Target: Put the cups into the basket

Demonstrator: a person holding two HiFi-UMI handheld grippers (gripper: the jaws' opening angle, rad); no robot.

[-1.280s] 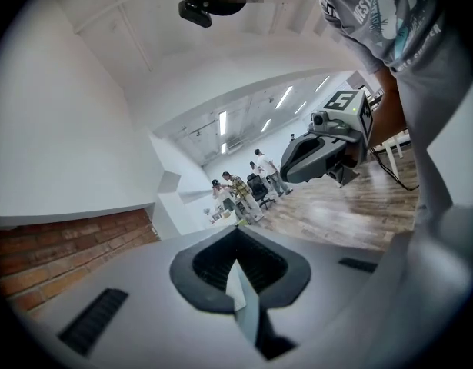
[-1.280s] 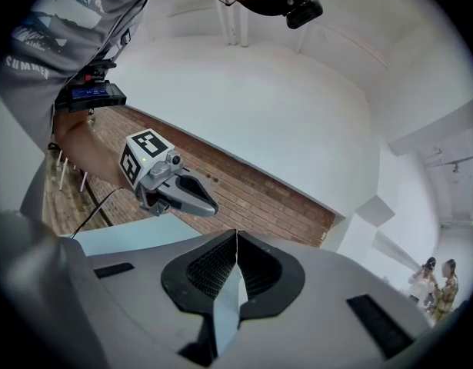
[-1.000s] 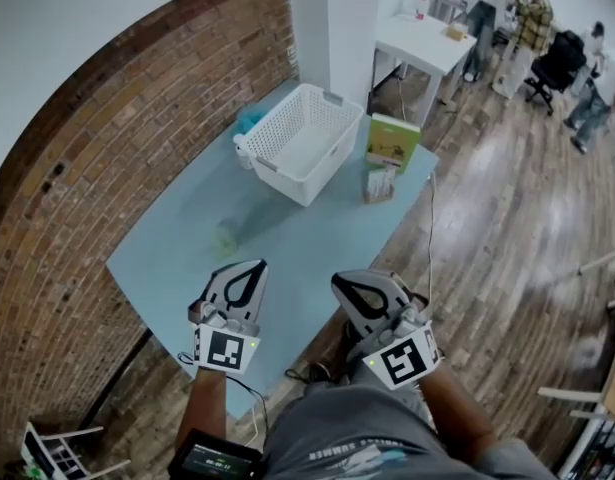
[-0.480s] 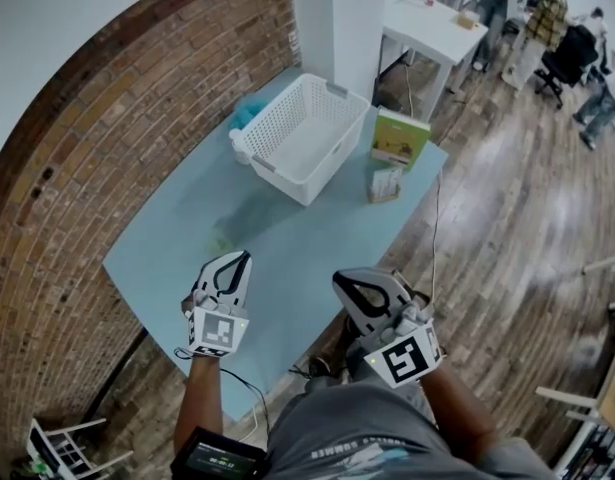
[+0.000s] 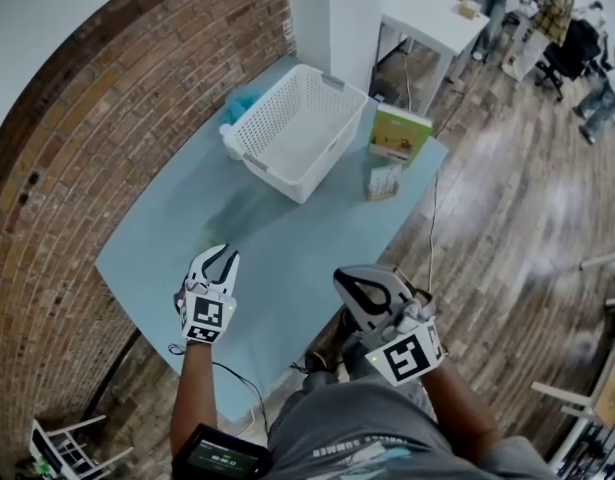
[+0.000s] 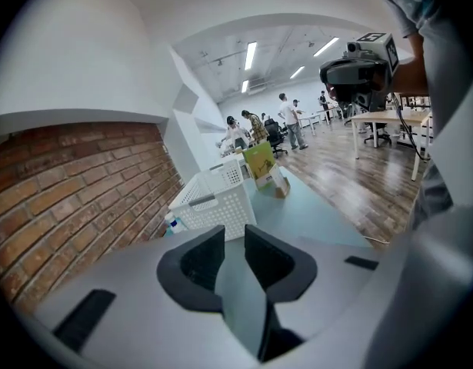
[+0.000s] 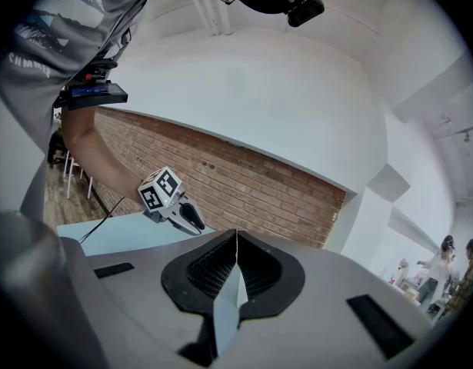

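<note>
Head view: basket (image 5: 332,153) far beyond left gripper (image 5: 219,259), just opening, empty; right gripper (image 5: 342,282) closed.

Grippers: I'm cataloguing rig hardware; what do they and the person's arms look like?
The left gripper and right gripper are light grey, with a black-rimmed claw and a white cube of black square markers. A black cable trails from the left, whose claw has just been opening, empty. A black screened device sits on the left forearm; the T-shirt is grey.

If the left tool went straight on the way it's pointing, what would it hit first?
Probably the blue table, seen between the tips of the left tool; the white basket stands further on. Depth unclear.
</note>
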